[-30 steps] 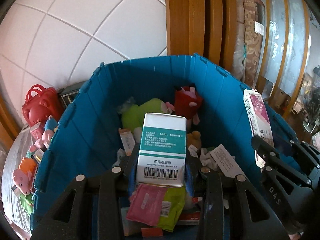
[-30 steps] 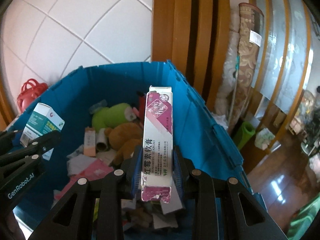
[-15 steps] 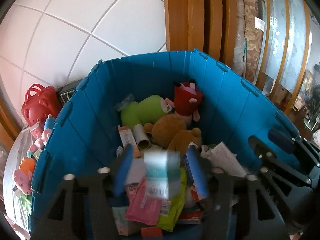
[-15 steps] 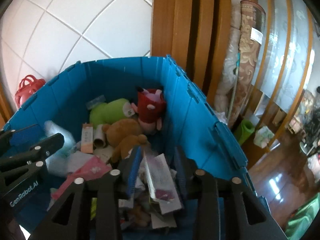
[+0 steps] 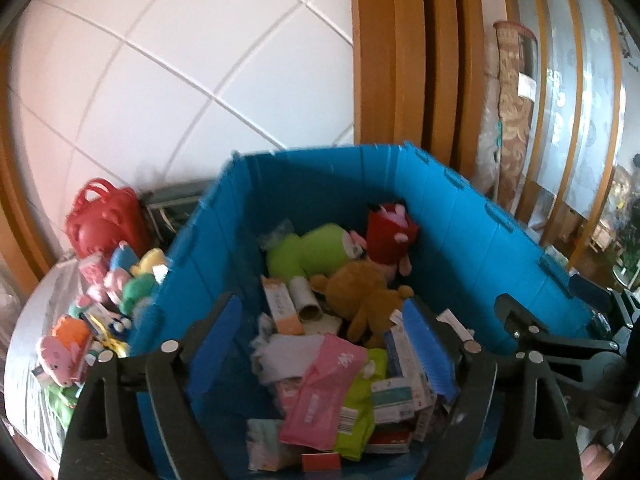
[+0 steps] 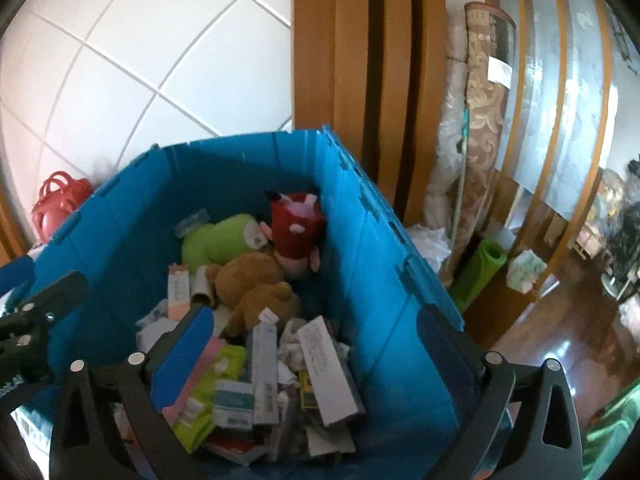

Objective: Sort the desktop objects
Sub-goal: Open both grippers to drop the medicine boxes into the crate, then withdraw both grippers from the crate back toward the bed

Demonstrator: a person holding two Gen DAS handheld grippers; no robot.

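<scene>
Over the bin (image 5: 248, 216) we see both tongs, left (image 5: 320, 344) and right (image 6: 316, 344), just spread wide, nothing between them; boxes (image 6: 326, 364) lie dropped inside, sorted.

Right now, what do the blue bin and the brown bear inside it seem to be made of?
The blue bin looks like rigid plastic, matte: ribbed panels and moulded notches along the rim. The brown bear looks like soft plush fabric, fuzzy and slumped; its filling cannot be seen.
</scene>
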